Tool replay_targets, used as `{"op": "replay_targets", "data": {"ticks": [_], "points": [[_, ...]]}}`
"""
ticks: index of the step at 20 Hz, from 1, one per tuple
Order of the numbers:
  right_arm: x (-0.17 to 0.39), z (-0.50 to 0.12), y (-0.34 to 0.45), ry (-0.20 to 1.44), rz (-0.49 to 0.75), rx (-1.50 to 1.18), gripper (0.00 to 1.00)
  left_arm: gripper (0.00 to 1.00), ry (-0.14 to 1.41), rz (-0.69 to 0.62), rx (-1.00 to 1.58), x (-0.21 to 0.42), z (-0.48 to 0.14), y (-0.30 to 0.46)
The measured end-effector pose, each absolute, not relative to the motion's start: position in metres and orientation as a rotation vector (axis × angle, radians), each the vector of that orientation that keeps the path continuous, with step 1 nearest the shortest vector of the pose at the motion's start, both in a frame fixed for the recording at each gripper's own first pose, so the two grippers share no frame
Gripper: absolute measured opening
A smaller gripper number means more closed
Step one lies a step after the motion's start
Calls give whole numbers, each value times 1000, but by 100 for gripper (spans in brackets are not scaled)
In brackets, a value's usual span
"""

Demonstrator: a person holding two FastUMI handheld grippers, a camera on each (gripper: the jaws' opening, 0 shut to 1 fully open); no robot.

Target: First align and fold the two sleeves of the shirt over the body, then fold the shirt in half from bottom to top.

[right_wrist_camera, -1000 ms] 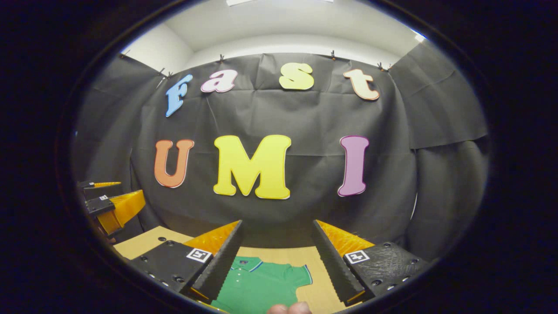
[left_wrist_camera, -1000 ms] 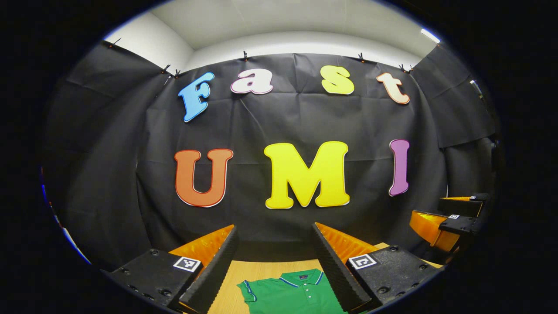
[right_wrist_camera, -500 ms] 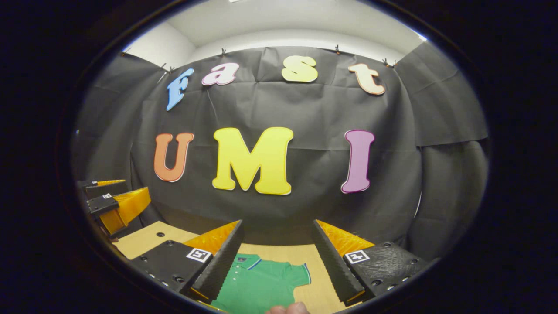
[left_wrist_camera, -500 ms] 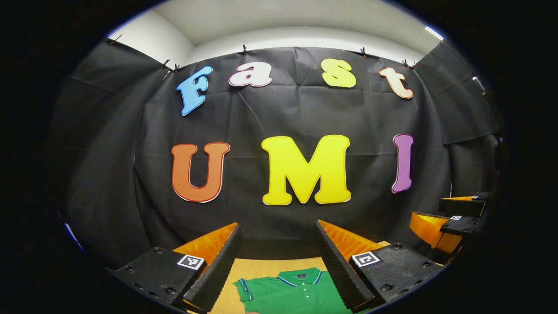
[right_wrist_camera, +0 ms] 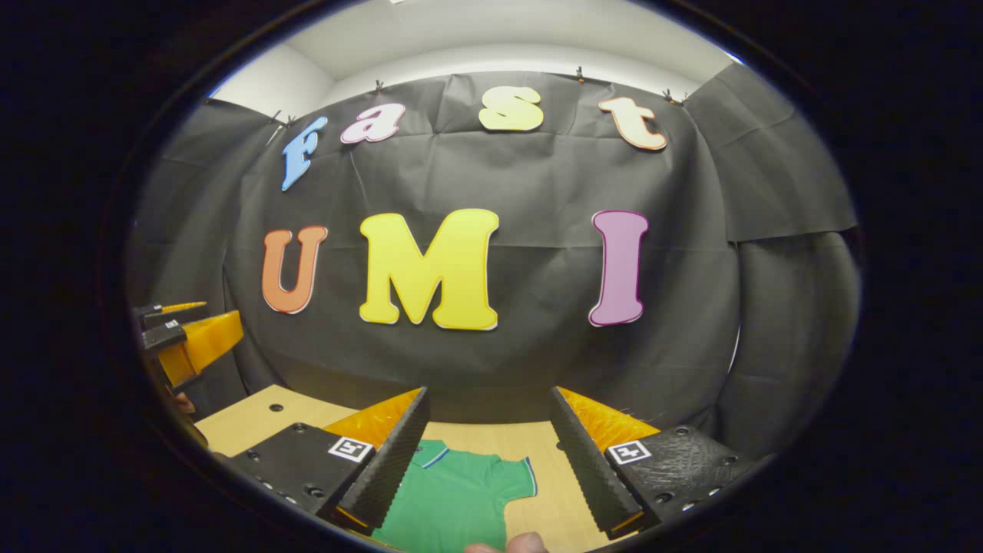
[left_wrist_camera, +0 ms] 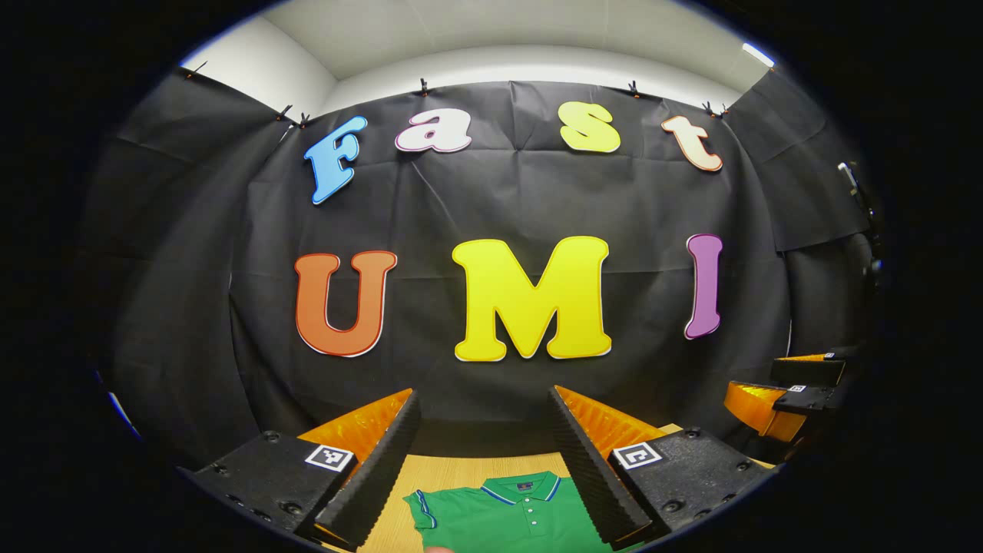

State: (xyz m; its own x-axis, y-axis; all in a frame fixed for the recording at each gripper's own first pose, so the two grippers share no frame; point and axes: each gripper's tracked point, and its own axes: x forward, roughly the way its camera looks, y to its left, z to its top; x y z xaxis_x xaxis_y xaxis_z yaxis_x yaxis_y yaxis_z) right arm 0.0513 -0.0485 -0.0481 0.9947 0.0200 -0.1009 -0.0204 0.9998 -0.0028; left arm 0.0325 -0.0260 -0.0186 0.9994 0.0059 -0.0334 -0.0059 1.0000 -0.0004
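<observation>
Shirt (left_wrist_camera: 511,516), green with a striped collar, lying flat on the wooden table (right_wrist_camera: 253,418) below both my grippers, collar toward the back wall. In the left gripper view it shows between my fingers: collar, button placket and one short sleeve (left_wrist_camera: 418,509) spread out to the side. In the right gripper view the other sleeve (right_wrist_camera: 516,478) lies out flat as well, so neither sleeve is folded yet and the task is, by my judgement, at its very start.

Left gripper (left_wrist_camera: 485,468): held above the shirt, jaws wide apart, nothing between them. Right gripper (right_wrist_camera: 489,461): likewise above the shirt, jaws wide, empty. Each gripper also shows at the edge of the other's view, well apart from it. A fingertip (right_wrist_camera: 522,544) of my own hand peeks in at the bottom edge of the right gripper view.

Change over the last second: slight. The wall has slid a little higher in the right gripper view and more of the table has come into sight, which I read as that gripper tipping downward; the left has shifted less. The shirt itself has not moved. Meaning: I am only beginning the approach; the next move calls for lowering each gripper to its own sleeve.
</observation>
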Motion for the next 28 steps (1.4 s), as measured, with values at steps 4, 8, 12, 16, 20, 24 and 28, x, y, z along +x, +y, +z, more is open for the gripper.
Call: {"op": "replay_targets", "data": {"ticks": [4, 8, 12, 16, 20, 24, 28], "points": [[78, -112, -85, 234, 12, -32, 94, 100, 66, 24, -1, 36, -33, -28], [116, -182, -105, 381, 38, -48, 95, 100, 88, 46, 8, 45, -39, -28], [159, -258, -116, 547, 55, -24, 95, 100, 99, 58, 25, 52, -42, -28], [205, -317, -120, 631, 43, -25, 96, 100, 118, 85, 14, 58, -53, -24], [240, -377, -118, 724, 36, -24, 95, 100, 158, 117, 28, 65, -70, -13], [256, -416, -123, 785, 22, -25, 96, 100, 202, 163, 22, 66, -88, 4], [251, -429, -123, 845, 28, 21, 81, 100, 233, 188, 32, 66, -102, 14]]}}
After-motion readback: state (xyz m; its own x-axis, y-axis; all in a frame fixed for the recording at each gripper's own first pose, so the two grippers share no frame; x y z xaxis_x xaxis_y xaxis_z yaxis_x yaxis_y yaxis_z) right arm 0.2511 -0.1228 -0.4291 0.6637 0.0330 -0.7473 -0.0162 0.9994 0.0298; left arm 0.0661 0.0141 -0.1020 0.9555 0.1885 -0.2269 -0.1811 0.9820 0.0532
